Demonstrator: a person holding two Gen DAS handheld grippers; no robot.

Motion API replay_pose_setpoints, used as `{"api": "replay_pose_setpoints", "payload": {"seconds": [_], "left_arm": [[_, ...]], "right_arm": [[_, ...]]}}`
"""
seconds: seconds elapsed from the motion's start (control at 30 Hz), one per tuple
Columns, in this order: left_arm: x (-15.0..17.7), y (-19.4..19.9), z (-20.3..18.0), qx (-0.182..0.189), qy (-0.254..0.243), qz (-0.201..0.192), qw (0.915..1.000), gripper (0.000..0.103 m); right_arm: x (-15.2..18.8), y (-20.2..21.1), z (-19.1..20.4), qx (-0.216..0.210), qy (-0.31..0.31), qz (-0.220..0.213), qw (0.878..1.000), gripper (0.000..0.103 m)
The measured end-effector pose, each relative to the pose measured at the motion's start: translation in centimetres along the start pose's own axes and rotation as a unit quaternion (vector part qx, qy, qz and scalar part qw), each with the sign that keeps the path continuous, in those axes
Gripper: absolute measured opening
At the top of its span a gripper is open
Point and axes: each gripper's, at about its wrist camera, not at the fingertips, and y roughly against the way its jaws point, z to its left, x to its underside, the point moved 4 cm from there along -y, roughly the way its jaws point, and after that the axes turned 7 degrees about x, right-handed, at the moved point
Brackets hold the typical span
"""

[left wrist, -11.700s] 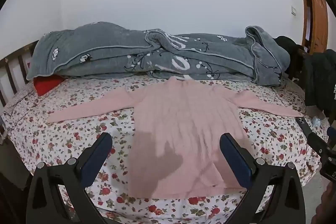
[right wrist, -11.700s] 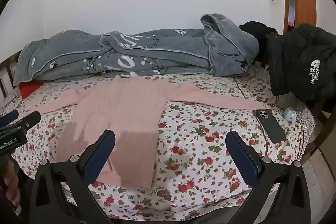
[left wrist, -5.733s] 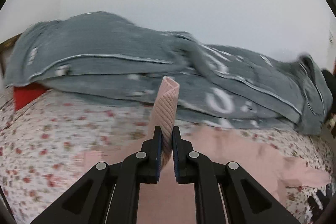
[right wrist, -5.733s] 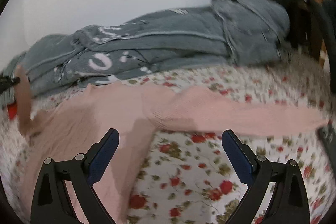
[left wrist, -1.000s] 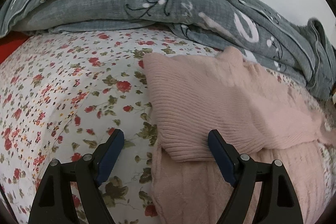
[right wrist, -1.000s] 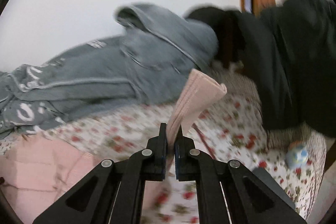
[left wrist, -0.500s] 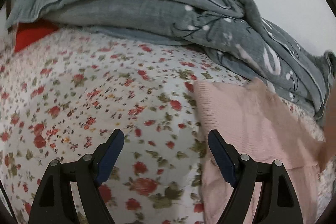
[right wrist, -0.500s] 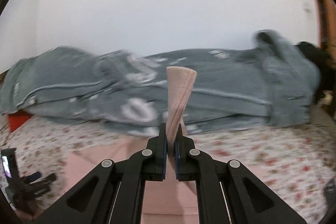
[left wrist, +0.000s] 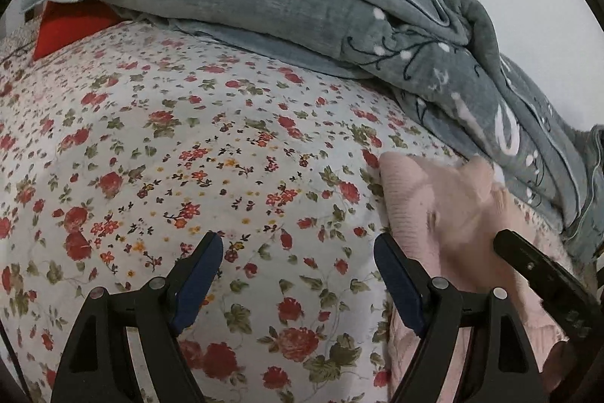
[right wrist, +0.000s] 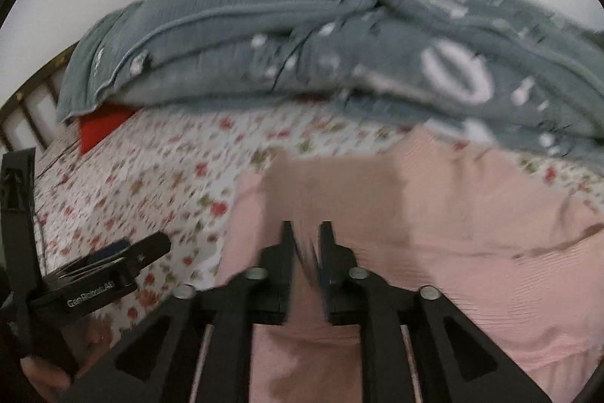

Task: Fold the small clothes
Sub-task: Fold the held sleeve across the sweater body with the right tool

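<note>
One bed (left wrist: 188, 153) with a flowery sheet carries everything: one grey quilt (left wrist: 302, 6) bunched along the far edge, one red cushion (left wrist: 71, 25) at the far left corner, and one pink sweater (right wrist: 434, 214) lying toward the right side. Looks like the sleeve-folding step to me. Right gripper (right wrist: 307, 233) is opening over the sweater, pink sleeve fabric blurry between its jaws, so I'd say release it cleanly next. Left gripper (left wrist: 298, 255) hangs wide open, empty, above bare sheet just left of the sweater.
</note>
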Motion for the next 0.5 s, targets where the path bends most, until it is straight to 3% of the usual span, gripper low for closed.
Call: {"api": "replay_pose_setpoints", "payload": {"seconds": [0.07, 0.13, 0.23, 0.3, 0.43, 0.5], "left_arm": [[0.0, -0.1, -0.3, 0.003, -0.003, 0.002, 1.0, 0.081], [0.1, 0.0, -0.7, 0.013, -0.008, 0.001, 0.9999, 0.081], [0.1, 0.3, -1.7, 0.051, -0.016, -0.003, 0.9986, 0.081], [0.1, 0.6, -3.1, 0.095, -0.024, -0.004, 0.9952, 0.08], [0.9, 0.7, -6.3, 0.128, -0.074, -0.003, 0.989, 0.08], [1.6, 0.1, -8.1, 0.122, -0.115, 0.002, 0.9858, 0.061]], "right_arm": [[0.1, 1.2, -0.6, -0.015, -0.01, -0.012, 1.0, 0.045], [0.1, 3.2, -1.4, -0.013, -0.005, -0.038, 0.999, 0.054], [0.5, 6.4, -4.0, 0.009, 0.012, -0.062, 0.998, 0.054], [0.8, 8.0, -6.1, 0.032, 0.021, -0.07, 0.997, 0.054], [3.2, 10.4, -12.3, 0.079, 0.018, -0.074, 0.994, 0.054], [4.8, 11.2, -15.8, 0.111, 0.008, -0.075, 0.991, 0.054]]}}
